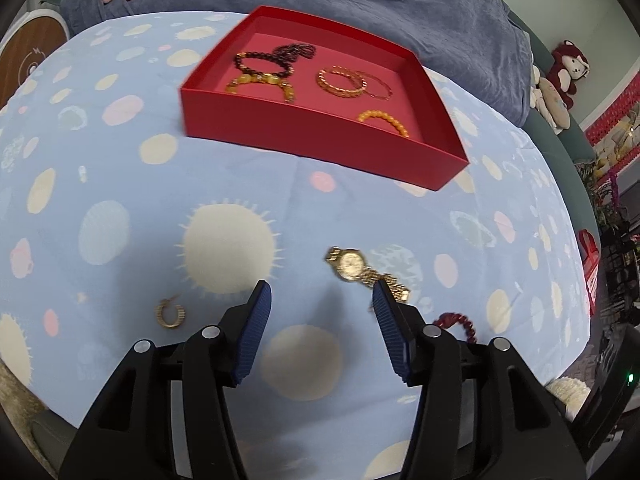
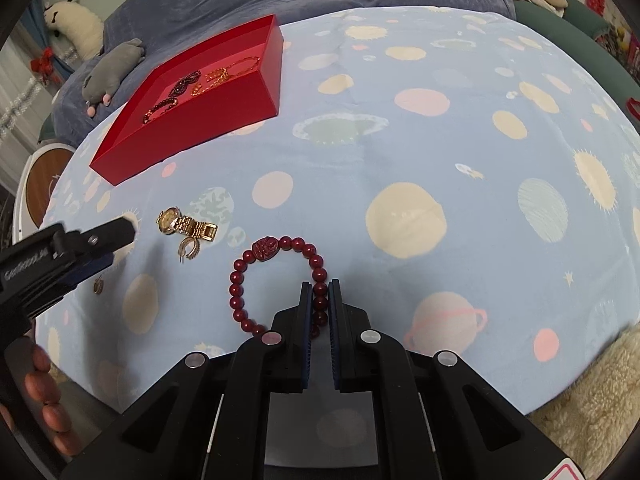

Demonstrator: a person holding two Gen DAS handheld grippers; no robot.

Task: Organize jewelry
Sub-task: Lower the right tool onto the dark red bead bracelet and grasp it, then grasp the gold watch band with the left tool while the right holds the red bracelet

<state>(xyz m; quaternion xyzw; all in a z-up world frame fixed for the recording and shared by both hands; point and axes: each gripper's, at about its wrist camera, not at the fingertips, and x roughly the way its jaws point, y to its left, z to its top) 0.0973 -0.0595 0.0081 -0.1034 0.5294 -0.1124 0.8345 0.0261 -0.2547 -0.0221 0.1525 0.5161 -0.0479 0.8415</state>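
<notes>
A red tray [image 1: 312,136] [image 2: 208,120] on the blue spotted cloth holds several bracelets. A gold watch [image 1: 354,266] [image 2: 186,224] lies on the cloth just ahead of my left gripper [image 1: 320,294], which is open and empty. A gold hoop earring [image 1: 171,314] lies to its left. A second earring [image 2: 188,249] lies beside the watch. My right gripper [image 2: 320,286] is shut on a dark red bead bracelet [image 2: 260,280], also seen at the left wrist view's right [image 1: 460,322]. The left gripper shows in the right wrist view [image 2: 116,236].
The cloth [image 1: 100,200] covers a round table. A blue blanket [image 1: 400,8] and plush toys [image 1: 568,68] lie behind it. A fluffy cream rug [image 2: 592,400] lies at the table's near right edge. A small gold piece [image 2: 98,285] lies under the left gripper.
</notes>
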